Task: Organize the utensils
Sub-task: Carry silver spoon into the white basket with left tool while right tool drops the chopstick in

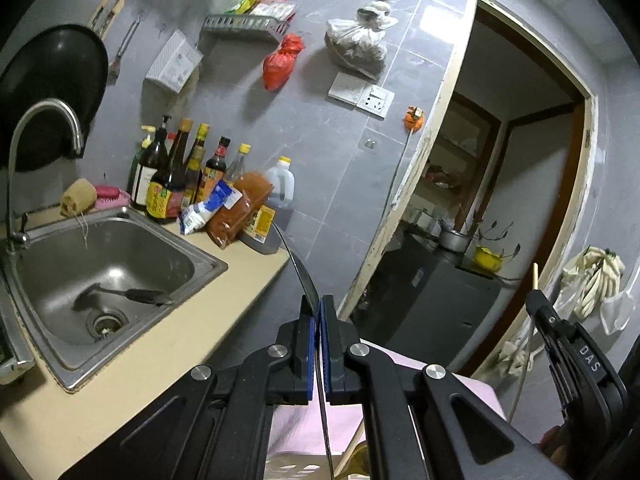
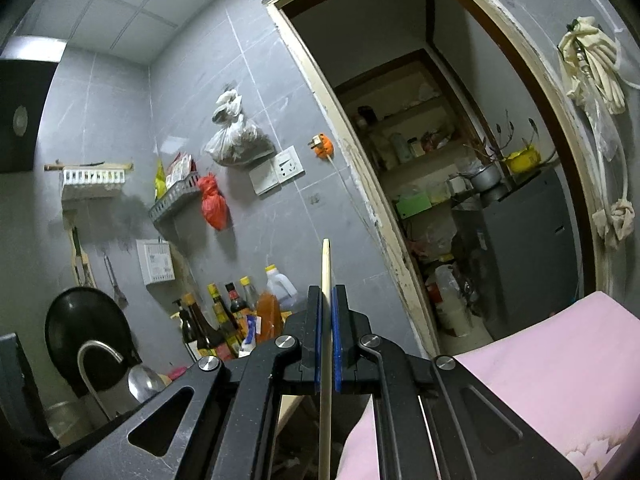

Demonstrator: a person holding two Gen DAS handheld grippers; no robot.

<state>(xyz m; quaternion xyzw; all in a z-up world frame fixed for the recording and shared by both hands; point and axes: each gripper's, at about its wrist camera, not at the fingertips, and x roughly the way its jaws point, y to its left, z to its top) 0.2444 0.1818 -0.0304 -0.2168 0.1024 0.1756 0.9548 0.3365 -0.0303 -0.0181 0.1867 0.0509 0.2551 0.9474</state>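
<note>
My left gripper (image 1: 319,300) is shut on a thin dark metal utensil handle (image 1: 298,264) that curves up and forward towards the counter's end. Its lower end runs down past a pale perforated basket (image 1: 296,468). My right gripper (image 2: 327,290) is shut on a pale wooden chopstick (image 2: 325,268) standing nearly upright between the blue pads. That right gripper (image 1: 534,296) also shows at the right edge of the left wrist view, with the chopstick's tip above it. A dark spatula (image 1: 136,294) lies in the steel sink (image 1: 192,256). A shiny spoon bowl (image 2: 144,382) shows low left in the right wrist view.
Sauce bottles (image 1: 172,176) and packets crowd the counter (image 1: 168,344) behind the sink, with the faucet (image 1: 44,120) at left. A black wok (image 1: 52,80) and bags hang on the grey tiled wall. An open doorway (image 2: 440,160) lies to the right. Pink fabric (image 2: 540,380) is below me.
</note>
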